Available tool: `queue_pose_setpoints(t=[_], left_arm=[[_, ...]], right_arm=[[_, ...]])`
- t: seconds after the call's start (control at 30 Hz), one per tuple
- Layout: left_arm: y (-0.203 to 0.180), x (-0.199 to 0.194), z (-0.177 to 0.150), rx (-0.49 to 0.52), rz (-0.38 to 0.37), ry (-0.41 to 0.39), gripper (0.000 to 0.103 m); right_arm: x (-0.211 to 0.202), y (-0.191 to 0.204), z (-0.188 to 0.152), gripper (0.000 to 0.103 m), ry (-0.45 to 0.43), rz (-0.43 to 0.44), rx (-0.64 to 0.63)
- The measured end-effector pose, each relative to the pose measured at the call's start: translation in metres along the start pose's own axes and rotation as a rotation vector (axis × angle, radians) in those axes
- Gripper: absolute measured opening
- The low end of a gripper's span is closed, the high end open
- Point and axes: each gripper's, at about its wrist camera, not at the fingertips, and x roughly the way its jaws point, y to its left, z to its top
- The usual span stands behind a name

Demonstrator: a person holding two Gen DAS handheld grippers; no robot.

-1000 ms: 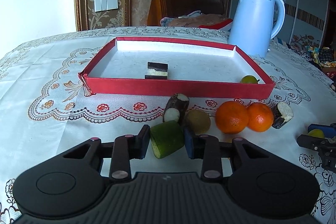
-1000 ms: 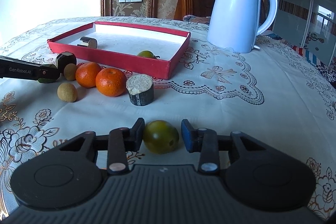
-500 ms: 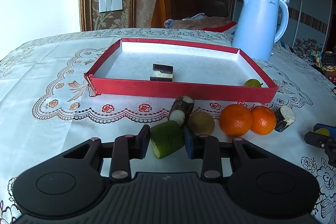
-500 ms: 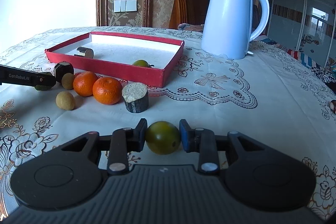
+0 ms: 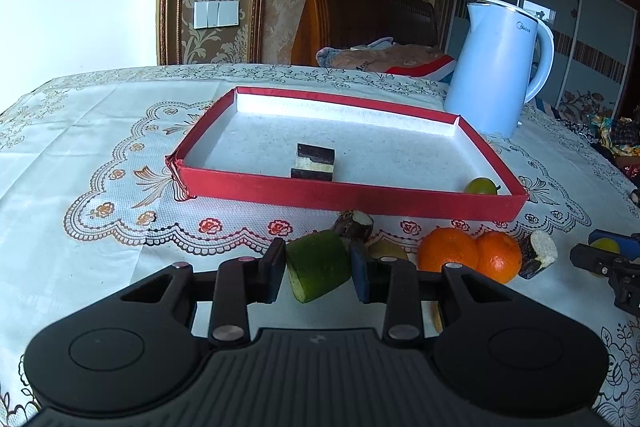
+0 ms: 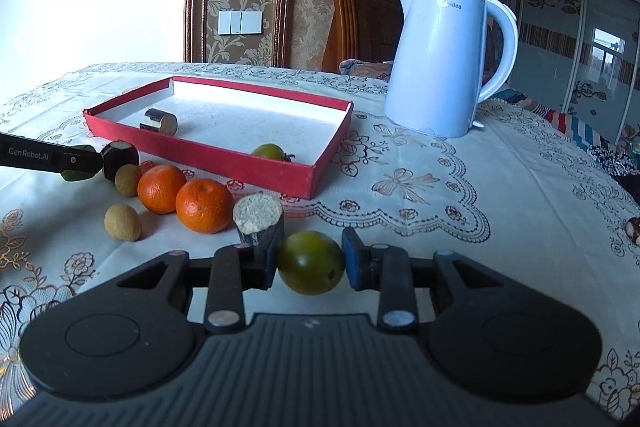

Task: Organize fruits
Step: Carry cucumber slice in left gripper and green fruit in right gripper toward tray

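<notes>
1. Left gripper [image 5: 319, 269]: both pads press the flanks of a green cut fruit piece [image 5: 318, 265], whose pale cut face tilts down and to the left.
2. Right gripper [image 6: 310, 263]: the pads pinch a round green fruit [image 6: 309, 262], clamped between the two fingers and clear of the cloth.
3. Red tray [image 5: 348, 195]: a shallow open box beyond the left fingertips, on the tablecloth [image 5: 100, 155]. Its pale floor holds two items: a dark-skinned cane segment [image 5: 315, 161] near the middle, and a small green fruit [image 5: 481, 186] in the near right corner.
4. Loose fruit between the left fingertips and the tray's near wall: a second cane segment [image 5: 354, 225] just past the fingers, a brown longan [image 5: 386, 250] behind the right finger, then two oranges [image 5: 448, 251] touching each other, and a third cane segment [image 5: 538, 259] to their right.
5. In the right wrist view a further longan [image 6: 122, 221] lies apart, left of the fingers; the third cane segment stands upright just beyond the left finger.
6. White kettle [image 6: 440, 63]: upright beyond the tray's far right corner, outside it.
</notes>
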Motion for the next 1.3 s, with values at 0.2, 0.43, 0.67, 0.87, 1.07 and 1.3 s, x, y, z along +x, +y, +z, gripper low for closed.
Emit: queue_pose_setpoints(t=[0.2, 0.43, 0.67, 0.87, 1.07, 1.3], left_arm=[[-0.005, 0.012, 0.021, 0.012, -0.004, -0.012, 0.034], [-0.002, 0.036, 0.053, -0.013, 0.007, -0.020, 0.034], [0.005, 0.034, 0.054, -0.046, -0.071, 0.005, 0.034], [-0.005, 0.034, 0.048, -0.056, -0.176, 0.052, 0.034], [-0.003, 0.040, 0.061, -0.066, -0.143, 0.043, 0.034], [-0.015, 0.062, 0.098, 0.020, -0.022, -0.032, 0.034]], right_arm=[[0.019, 0.003, 0.030, 0.031, -0.030, -0.010, 0.004], [0.061, 0.003, 0.062, 0.031, -0.020, -0.030, 0.033], [0.086, -0.003, 0.067, 0.031, -0.025, -0.038, 0.088], [0.096, -0.002, 0.059, 0.031, 0.017, -0.028, 0.097], [0.096, 0.002, 0.066, 0.031, 0.007, -0.026, 0.078], [0.127, 0.001, 0.094, 0.031, 0.037, -0.018, 0.097]])
